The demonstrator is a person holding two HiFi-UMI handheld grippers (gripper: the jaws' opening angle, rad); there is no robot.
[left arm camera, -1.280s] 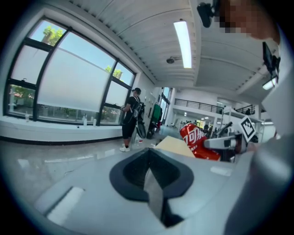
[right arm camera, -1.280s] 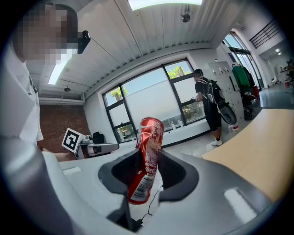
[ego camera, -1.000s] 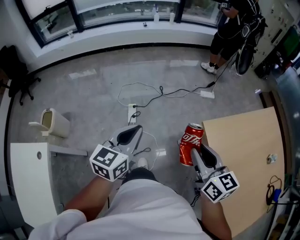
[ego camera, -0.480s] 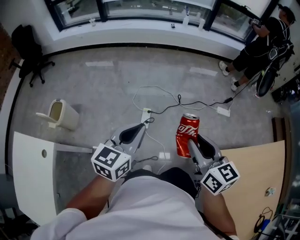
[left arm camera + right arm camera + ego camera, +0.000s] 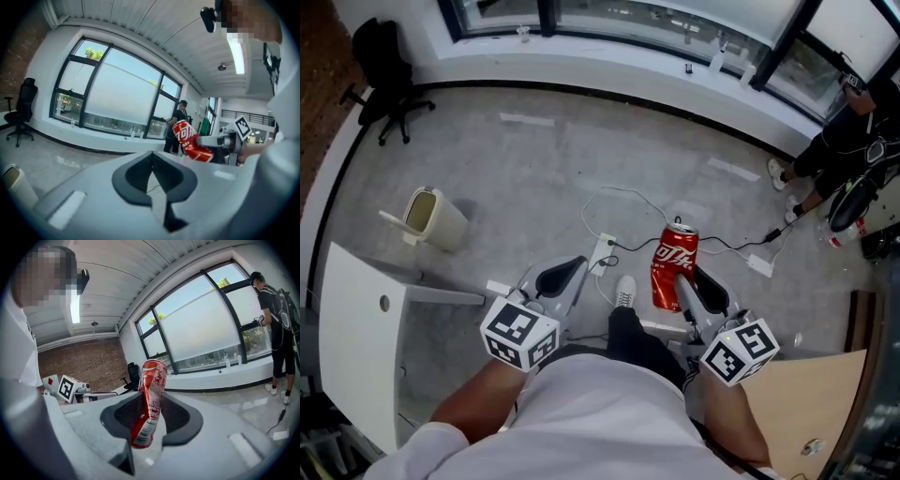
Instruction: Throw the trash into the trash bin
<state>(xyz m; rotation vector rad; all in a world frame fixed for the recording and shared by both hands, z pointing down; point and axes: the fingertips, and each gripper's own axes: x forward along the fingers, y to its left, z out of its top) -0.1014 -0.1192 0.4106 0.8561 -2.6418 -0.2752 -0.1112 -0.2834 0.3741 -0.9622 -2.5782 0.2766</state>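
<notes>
A dented red soda can (image 5: 673,268) stands upright between the jaws of my right gripper (image 5: 690,287), which is shut on it above the floor. In the right gripper view the can (image 5: 151,394) leans slightly between the dark pads (image 5: 183,420). My left gripper (image 5: 560,277) is level beside it, jaws together with nothing held; in the left gripper view (image 5: 151,178) the pads meet at a seam, and the can (image 5: 190,139) shows to the right. The beige trash bin (image 5: 434,218), lid swung open, sits on the floor to the far left of both grippers.
A white table (image 5: 354,323) is at the lower left and a wooden table corner (image 5: 811,422) at the lower right. A power strip (image 5: 605,251) with looped cables lies ahead on the floor. A black office chair (image 5: 382,64) stands far left, a person (image 5: 844,141) by the windows.
The whole view has swung left. Both grippers moved with it, the can still held. The bin now lies nearer the middle left, and the wooden table has slid off to the bottom right.
</notes>
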